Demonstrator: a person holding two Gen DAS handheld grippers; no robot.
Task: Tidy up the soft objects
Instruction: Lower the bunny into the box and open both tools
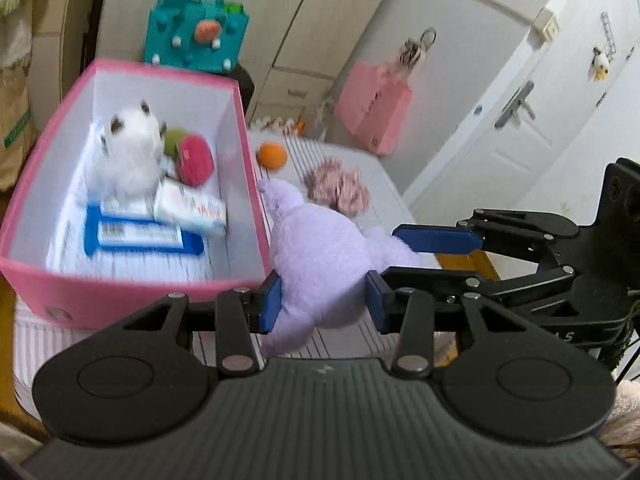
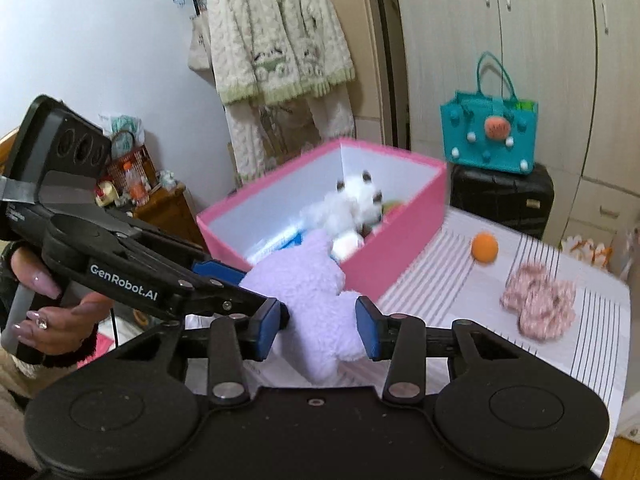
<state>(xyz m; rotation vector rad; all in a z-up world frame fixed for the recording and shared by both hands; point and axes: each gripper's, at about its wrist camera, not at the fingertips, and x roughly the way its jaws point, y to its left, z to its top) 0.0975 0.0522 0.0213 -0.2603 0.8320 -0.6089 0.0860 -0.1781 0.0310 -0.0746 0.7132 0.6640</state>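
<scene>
The lilac plush toy [image 1: 320, 256] hangs just beside the near long wall of the pink box [image 1: 132, 294], above the striped cloth [image 2: 560, 364]. The left gripper [image 1: 322, 300] pinches its lower body between the blue pads, and the right gripper [image 2: 318, 326] pinches another part of the same toy. In the right wrist view the left tongs reach in from the left side, and their tips are hidden behind the plush. Which part of the toy is head or leg is hard to tell.

Inside the box lie a white plush animal [image 1: 128, 156], a red round soft thing [image 1: 196, 160], a green one half hidden behind it, and blurred white and blue packets [image 1: 144, 232]. Beyond the box, on the cloth, an orange ball [image 1: 272, 155] rests near the box's far corner, and a pink knitted bundle [image 1: 338, 186] lies past the ball.
</scene>
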